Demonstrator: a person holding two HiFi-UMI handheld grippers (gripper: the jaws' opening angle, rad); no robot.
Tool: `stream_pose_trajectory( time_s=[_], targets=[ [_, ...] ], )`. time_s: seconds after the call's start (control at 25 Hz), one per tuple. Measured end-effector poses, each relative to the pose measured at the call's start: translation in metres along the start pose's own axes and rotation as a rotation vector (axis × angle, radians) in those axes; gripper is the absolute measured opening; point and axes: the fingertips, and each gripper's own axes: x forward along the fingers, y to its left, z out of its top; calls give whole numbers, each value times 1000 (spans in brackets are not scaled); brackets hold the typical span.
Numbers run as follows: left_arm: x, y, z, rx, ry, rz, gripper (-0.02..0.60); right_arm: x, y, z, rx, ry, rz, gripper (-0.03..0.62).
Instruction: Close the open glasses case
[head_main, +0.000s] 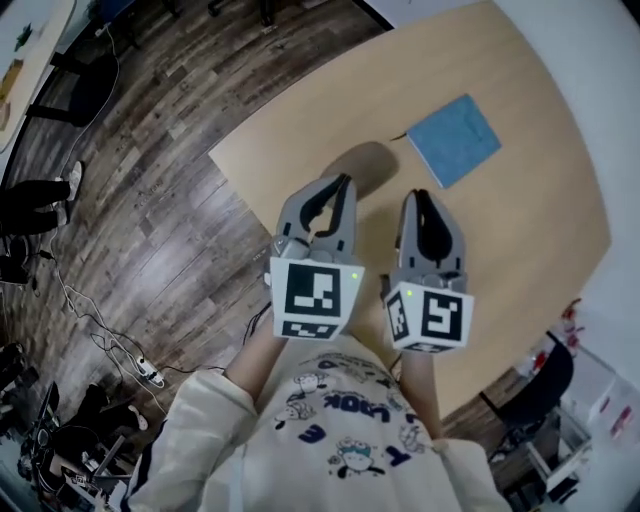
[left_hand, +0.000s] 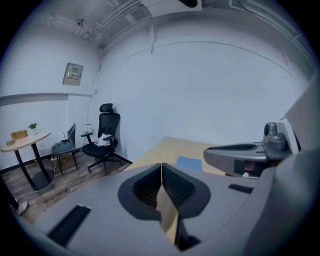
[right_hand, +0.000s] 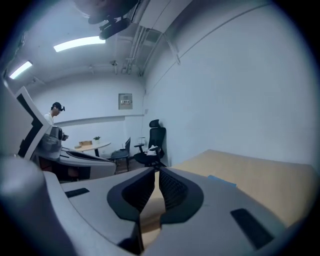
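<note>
two hand-held grippers hang above a wooden table, each w/ fingers pressed together and nothing between them. left gripper and right gripper sit side by side over the table's near part, pointing toward its far side. the blue glasses case lies flat on the table beyond the fingertips, apart from both grippers, closer to the right one and up-right of it in the head view. in the left gripper view the case is a small blue patch past the closed fingers, just right of them. in the right gripper view only a thin blue sliver shows, right of the fingers. whether the lid is fully down can't be told: too small, no seam visible. a dark oval on the table ahead of the left gripper reads as shadow. the person's arms & printed sweatshirt are cut off at the frame bottom. bkgd: office chair, round side table, 2nd person, tiny & unclear.
</note>
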Motion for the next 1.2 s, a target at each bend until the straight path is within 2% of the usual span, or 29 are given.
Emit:
stream_pose_trajectory(
  time_s=[0.32,0.52,1.2],
  targets=[
    [-22,-8,31,0,-95,34,5,-23,-10,24,31,-57,-71,28],
    [-26,-11,36,38,-101,33,5,-28,-16,31,16,-76,-89,18],
    [-35,-7,44,45,-122,60,5,-37,-27,36,13,-85,-124,18]
  ],
)
